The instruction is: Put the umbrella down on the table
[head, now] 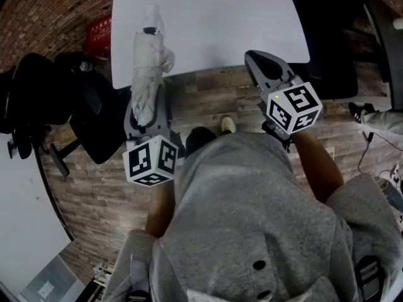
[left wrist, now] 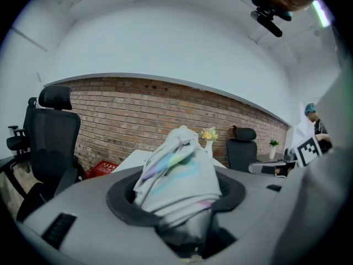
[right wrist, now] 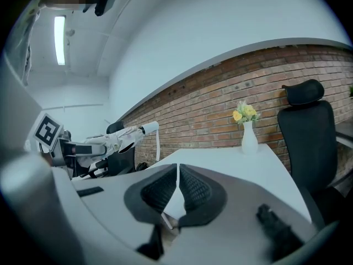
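A folded white umbrella with faint pastel streaks is clamped in my left gripper, whose jaws are shut on its lower part. It points away from me, and its far end hangs over the left part of the white table. In the left gripper view the bunched umbrella fabric fills the gap between the pads of the left gripper. My right gripper hovers at the table's near edge, to the right. Its black ribbed pads meet at the tips of the right gripper with nothing between them.
Black office chairs stand left of the table, beside a red crate. Another black chair stands at the table's right. A white vase of yellow flowers sits on the far side of the table, against a brick wall. The floor is wood planks.
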### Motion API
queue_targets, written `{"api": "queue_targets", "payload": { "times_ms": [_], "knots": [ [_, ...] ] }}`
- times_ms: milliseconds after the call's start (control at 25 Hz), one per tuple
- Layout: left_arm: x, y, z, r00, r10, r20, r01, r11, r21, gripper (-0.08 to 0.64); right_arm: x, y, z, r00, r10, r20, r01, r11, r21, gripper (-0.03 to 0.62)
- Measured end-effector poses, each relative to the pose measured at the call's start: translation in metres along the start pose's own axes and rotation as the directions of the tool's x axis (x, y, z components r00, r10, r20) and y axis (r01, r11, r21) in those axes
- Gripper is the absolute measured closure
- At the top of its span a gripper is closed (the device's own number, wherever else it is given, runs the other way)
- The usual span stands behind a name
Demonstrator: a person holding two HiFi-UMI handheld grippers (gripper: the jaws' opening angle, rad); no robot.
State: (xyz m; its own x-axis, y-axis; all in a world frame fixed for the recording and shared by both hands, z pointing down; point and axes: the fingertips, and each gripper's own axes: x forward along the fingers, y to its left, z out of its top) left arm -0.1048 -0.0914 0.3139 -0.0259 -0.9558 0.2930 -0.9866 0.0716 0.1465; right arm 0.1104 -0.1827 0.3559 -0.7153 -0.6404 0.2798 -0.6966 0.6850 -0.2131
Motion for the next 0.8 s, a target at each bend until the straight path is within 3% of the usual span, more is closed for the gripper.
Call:
{"api": "queue_targets", "payload": {
  "times_ms": [800],
  "knots": [
    [-0.015,0.002,-0.009,1.000,0.014,0.004,-0.014,1.000,0.017,0.314,-0.007,0.013,-0.002,1.000,0.021,0.022,-0.021,1.000,0.002,0.563]
  ]
}}
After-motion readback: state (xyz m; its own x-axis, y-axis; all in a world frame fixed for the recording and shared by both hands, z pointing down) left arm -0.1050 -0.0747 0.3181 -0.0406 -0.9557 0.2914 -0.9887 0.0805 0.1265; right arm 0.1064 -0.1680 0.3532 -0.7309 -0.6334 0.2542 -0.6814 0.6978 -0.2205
